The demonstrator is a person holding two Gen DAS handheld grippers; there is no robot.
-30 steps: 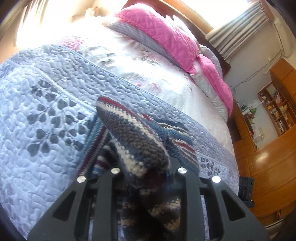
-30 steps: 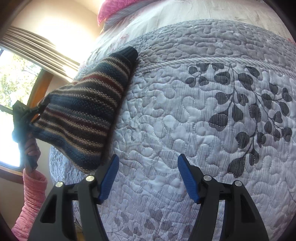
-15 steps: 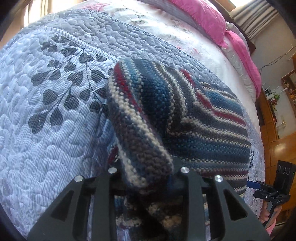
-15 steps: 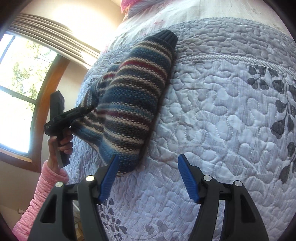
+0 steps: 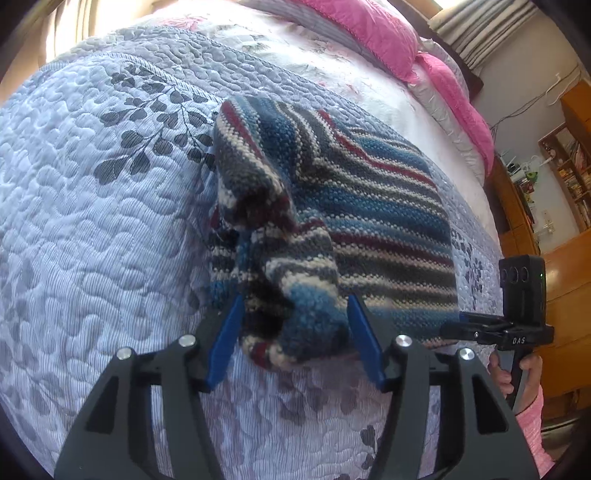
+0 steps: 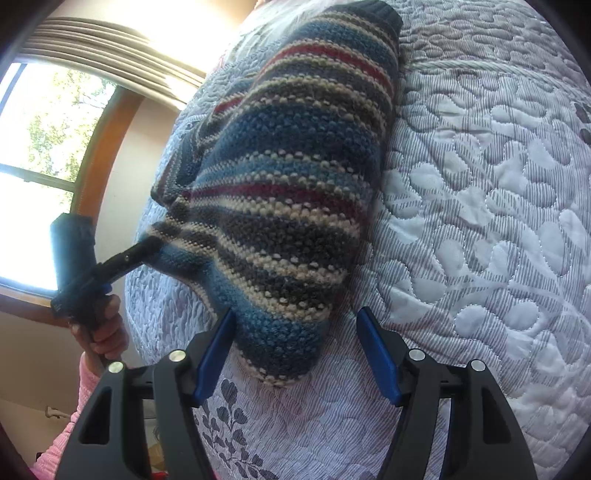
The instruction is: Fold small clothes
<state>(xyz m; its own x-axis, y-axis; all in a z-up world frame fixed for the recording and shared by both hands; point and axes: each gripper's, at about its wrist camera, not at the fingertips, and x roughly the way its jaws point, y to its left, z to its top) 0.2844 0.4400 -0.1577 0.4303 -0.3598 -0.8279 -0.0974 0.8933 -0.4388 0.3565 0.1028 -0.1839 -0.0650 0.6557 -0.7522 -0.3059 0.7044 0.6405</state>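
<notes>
My left tongs (image 5: 293, 332) stand apart around the folded-over sleeve, seemingly just let go. The striped sweater (image 6: 288, 184) lies near the quilt's (image 6: 480, 184) front edge. My right tongs (image 6: 295, 347) gape at its corner, ready to pinch.

The knit garment (image 5: 373, 221) lies on the bed's quilt (image 5: 92, 229), pillows (image 5: 369, 33) at the far end, with a hand-held gripper at each near corner.
</notes>
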